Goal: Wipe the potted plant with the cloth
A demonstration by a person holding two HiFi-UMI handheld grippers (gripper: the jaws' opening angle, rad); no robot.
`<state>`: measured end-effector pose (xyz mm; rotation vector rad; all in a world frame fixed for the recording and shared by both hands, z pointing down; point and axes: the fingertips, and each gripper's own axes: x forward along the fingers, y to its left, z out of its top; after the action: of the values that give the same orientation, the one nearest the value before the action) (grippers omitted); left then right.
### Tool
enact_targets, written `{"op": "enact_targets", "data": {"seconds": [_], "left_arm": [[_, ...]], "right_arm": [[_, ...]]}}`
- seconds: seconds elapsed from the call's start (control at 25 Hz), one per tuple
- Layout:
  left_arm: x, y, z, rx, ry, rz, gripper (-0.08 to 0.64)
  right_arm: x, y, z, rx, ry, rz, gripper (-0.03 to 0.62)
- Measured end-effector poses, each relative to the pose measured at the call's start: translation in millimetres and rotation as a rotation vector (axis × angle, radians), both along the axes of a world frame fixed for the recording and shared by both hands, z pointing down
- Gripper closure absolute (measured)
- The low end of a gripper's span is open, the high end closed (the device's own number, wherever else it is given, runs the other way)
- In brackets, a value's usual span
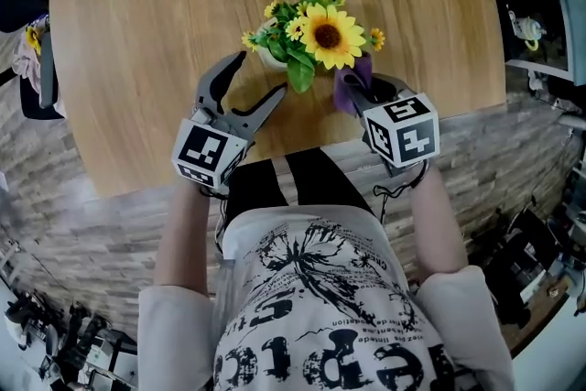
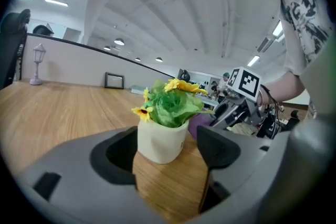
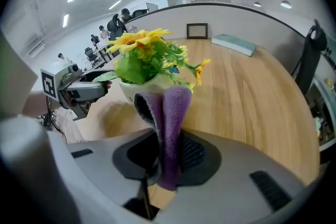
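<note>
Potted plant near table's front edge, left hand-held gripper spread, right hand-held gripper pinching cloth.

Head cam sits above the person's chest, looking steeply down at the table. The potted plant is upper centre at mid-range, with the left gripper and right gripper just below it. Left gripper cam sits low, near tabletop height, on the plant's left as the person faces it. It looks almost level, with the plant close ahead and the right gripper behind it. Right gripper cam is on the plant's other side, pitched down more, with the plant close behind the cloth and the left gripper beyond. All three views share the plant and the tabletop around it.
</note>
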<state>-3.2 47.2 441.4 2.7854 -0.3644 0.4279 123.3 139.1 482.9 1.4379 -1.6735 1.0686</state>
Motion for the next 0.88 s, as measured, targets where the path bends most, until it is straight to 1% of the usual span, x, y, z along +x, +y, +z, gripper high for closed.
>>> {"op": "enact_targets", "data": {"seconds": [0.04,0.16,0.24,0.36,0.48,0.6,0.68,0.8,0.88], "left_arm": [[4,0,3,-0.001,0.002,0.009,0.196],[15,0,14,-0.015,-0.010,0.059,0.130],[23,0,22,0.011,-0.039,0.105,0.092],[37,-4,30,0.076,-0.087,0.164,0.046],[49,-11,35,0.131,-0.113,0.192,0.025],[60,-15,33,0.161,-0.094,0.222,0.017],[66,-14,31,0.177,-0.090,0.262,0.017],[74,-13,33,0.208,-0.111,0.315,0.018],[77,-13,36,0.205,-0.122,0.335,0.018]], "right_arm": [[4,-2,1,0.002,0.001,-0.002,0.509],[11,-8,4,0.019,0.003,-0.007,0.509],[16,-13,6,0.037,0.001,-0.006,0.509],[21,-18,7,0.063,-0.008,-0.002,0.509],[25,-21,9,0.079,-0.018,-0.005,0.509],[31,-25,10,0.085,-0.019,-0.008,0.509],[33,-29,11,0.089,-0.030,0.007,0.509],[35,-36,10,0.096,-0.075,0.047,0.509],[35,-40,8,0.101,-0.104,0.065,0.509]]}}
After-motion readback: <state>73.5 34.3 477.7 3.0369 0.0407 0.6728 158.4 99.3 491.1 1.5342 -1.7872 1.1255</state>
